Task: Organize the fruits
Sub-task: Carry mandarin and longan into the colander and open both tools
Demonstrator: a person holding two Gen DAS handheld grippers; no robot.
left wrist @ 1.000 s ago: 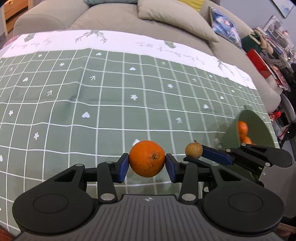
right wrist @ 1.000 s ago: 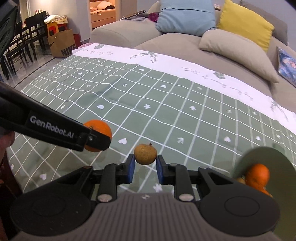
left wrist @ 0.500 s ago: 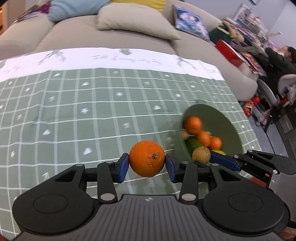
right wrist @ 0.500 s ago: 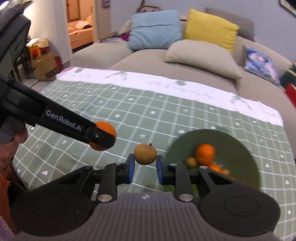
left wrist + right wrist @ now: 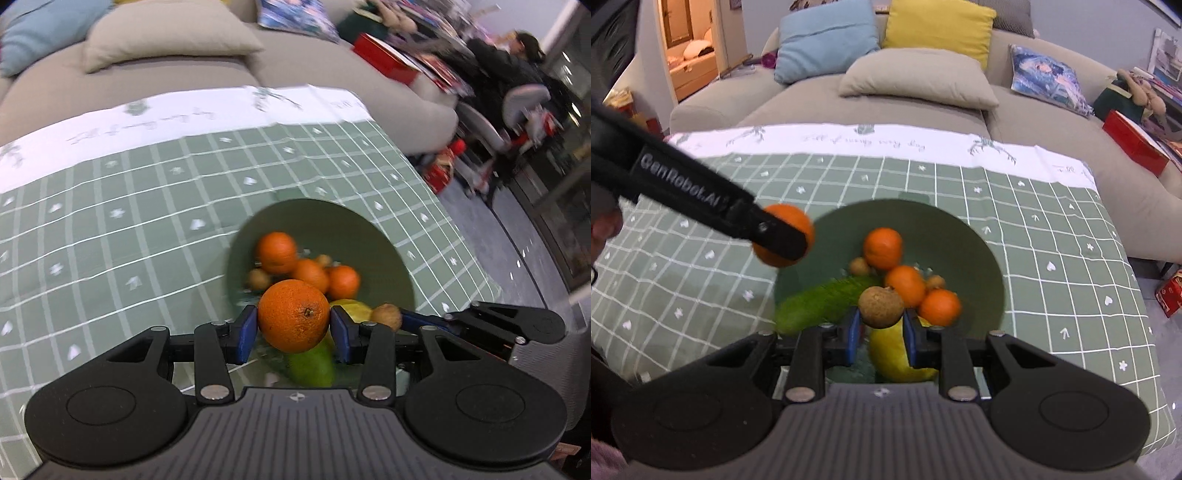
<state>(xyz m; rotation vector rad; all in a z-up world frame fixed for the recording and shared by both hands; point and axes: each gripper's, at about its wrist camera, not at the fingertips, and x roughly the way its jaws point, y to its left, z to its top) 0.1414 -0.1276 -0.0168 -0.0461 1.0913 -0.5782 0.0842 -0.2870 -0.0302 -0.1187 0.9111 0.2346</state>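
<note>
Both hand-held grippers are angling steeply downward, side by side. The left hand-held gripper [image 5: 293,329] is clamping its blue pads [image 5: 245,330] on an orange [image 5: 293,320], its black finger reaching in from the left of the right wrist view, where part of the person's hand [image 5: 604,230] is showing at the edge. The right hand-held gripper [image 5: 880,329] is pinching a small brown fruit [image 5: 881,307] between nearly closed jaws.

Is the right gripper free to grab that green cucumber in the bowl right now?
Probably not. The right gripper is shut on a small brown fruit, so its jaws are occupied. The cucumber lies uncovered in the bowl; only the full grip blocks it.
</note>
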